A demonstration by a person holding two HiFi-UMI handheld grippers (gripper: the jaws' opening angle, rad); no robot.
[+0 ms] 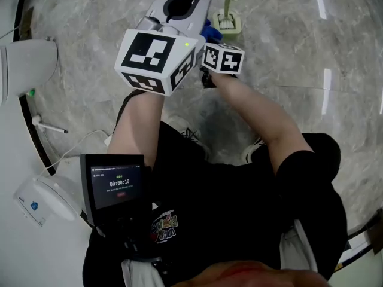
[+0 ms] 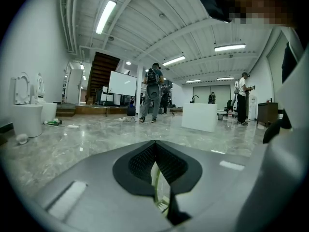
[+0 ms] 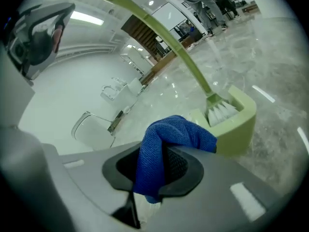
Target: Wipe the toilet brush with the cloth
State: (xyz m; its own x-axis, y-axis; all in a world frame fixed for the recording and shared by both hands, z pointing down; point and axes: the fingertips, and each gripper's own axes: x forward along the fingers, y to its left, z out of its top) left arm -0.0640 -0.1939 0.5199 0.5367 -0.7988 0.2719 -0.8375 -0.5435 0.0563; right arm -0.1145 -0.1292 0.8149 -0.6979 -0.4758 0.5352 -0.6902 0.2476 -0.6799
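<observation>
**A:** While hanging above the floor, pinches a blue cloth tight in the right gripper fingers, bunched up and spilling over the top.

**B:** And the brush?

**A:** Standing in its green holder on the floor, bristles down, handle up, just beyond the cloth.

**B:** Left gripper?

**A:** Pressed together at the fingertips, held up right beside the other one. Shows a pale green sliver through the gap lower down. Can't tell what.
</observation>
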